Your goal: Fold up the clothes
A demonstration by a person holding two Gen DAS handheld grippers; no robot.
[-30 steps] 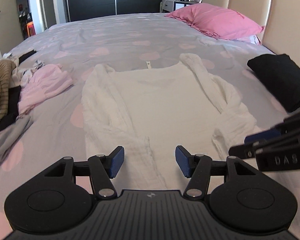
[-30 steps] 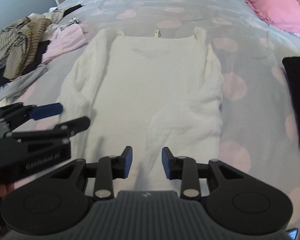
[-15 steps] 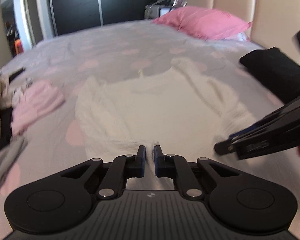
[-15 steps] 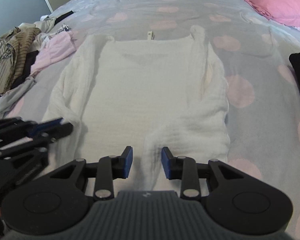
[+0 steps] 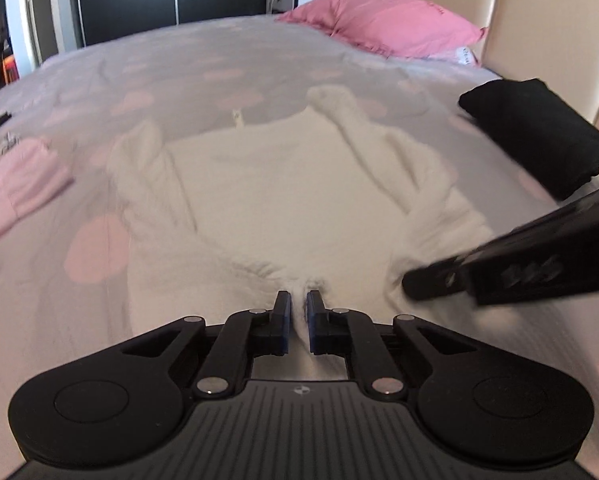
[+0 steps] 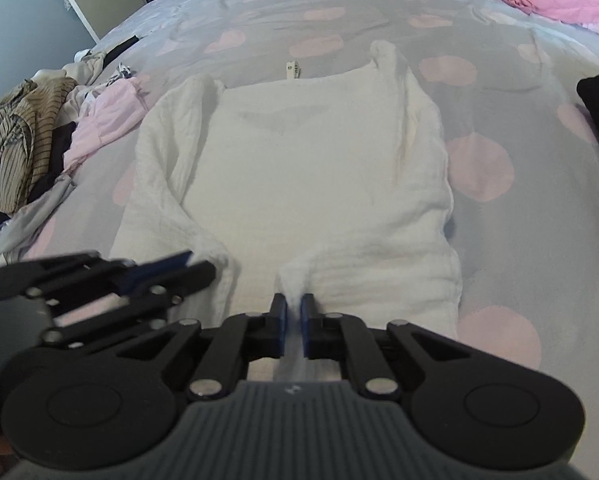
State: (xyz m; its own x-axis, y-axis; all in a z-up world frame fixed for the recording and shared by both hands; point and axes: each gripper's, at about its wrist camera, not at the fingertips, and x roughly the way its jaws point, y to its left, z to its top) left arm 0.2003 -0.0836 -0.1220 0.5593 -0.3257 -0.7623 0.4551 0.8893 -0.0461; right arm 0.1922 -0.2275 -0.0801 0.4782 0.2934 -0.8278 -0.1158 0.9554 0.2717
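A white long-sleeved top [image 5: 283, 184] lies flat on the bed with both sleeves folded inward, its near hem towards me; the right wrist view shows the top [image 6: 311, 168] too. My left gripper [image 5: 298, 308] is shut on a pinch of the hem at the near left, the fabric puckering up between the blue pads. My right gripper [image 6: 293, 310] is closing tight on a ridge of the hem at the near right, pads pressing the cloth. Each gripper appears in the other's view: the right gripper [image 5: 415, 284] at the right, the left gripper [image 6: 195, 266] at the left.
The grey bedspread [image 5: 203, 56] has pink spots. A folded black garment [image 5: 539, 136] lies to the right near the beige headboard [image 5: 539, 20], a pink pillow [image 5: 383, 24] beyond it. A pink garment [image 6: 103, 120] and a heap of striped clothes [image 6: 23, 136] lie on the left.
Both grippers dropped to the near hem and went from open to shut on it, the left first, then the right. The fabric now bunches between each pair of pads.
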